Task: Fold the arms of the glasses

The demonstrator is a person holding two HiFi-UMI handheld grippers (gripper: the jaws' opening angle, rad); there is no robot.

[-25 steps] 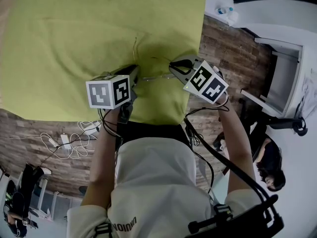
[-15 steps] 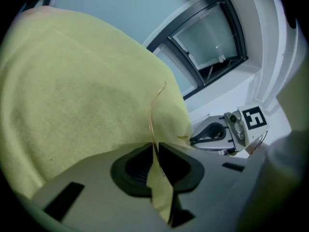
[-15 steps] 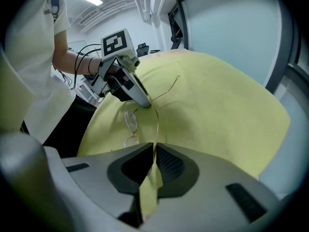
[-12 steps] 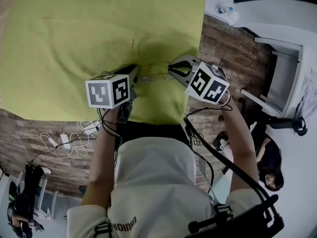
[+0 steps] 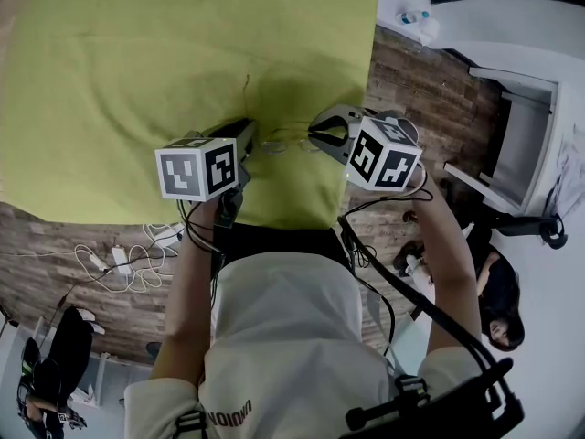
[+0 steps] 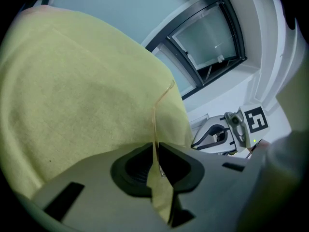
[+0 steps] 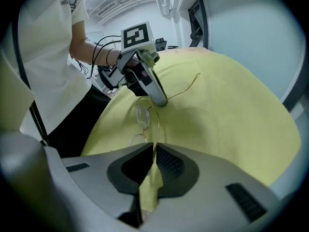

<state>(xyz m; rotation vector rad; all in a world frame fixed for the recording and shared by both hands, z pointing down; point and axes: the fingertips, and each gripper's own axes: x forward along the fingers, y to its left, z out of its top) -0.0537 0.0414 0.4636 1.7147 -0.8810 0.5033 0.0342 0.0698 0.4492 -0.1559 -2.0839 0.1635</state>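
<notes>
Thin gold wire glasses [image 5: 281, 141] hang between my two grippers just above the yellow-green cloth [image 5: 137, 80], near its front edge. My left gripper [image 5: 250, 143] is shut on the frame's left end, and one arm [image 6: 155, 115] rises out of the jaws over the cloth. In the right gripper view the two lenses [image 7: 142, 117] hang below the left gripper [image 7: 161, 102]. The other arm runs straight into my right gripper [image 7: 154, 151], which is shut on it. That gripper [image 5: 313, 135] sits right of the glasses in the head view.
The cloth-covered table ends just before the person's body, and its right edge [image 5: 373, 53] borders a wood floor. Cables [image 5: 128, 263] lie on the floor at left. White furniture [image 5: 521, 144] and a seated person [image 5: 498, 300] are at right. A small bottle [image 5: 416, 18] stands far right.
My right gripper has rolled about its own axis and shifted slightly left, turning the arm it holds. The left gripper and the frame end have stayed put.
</notes>
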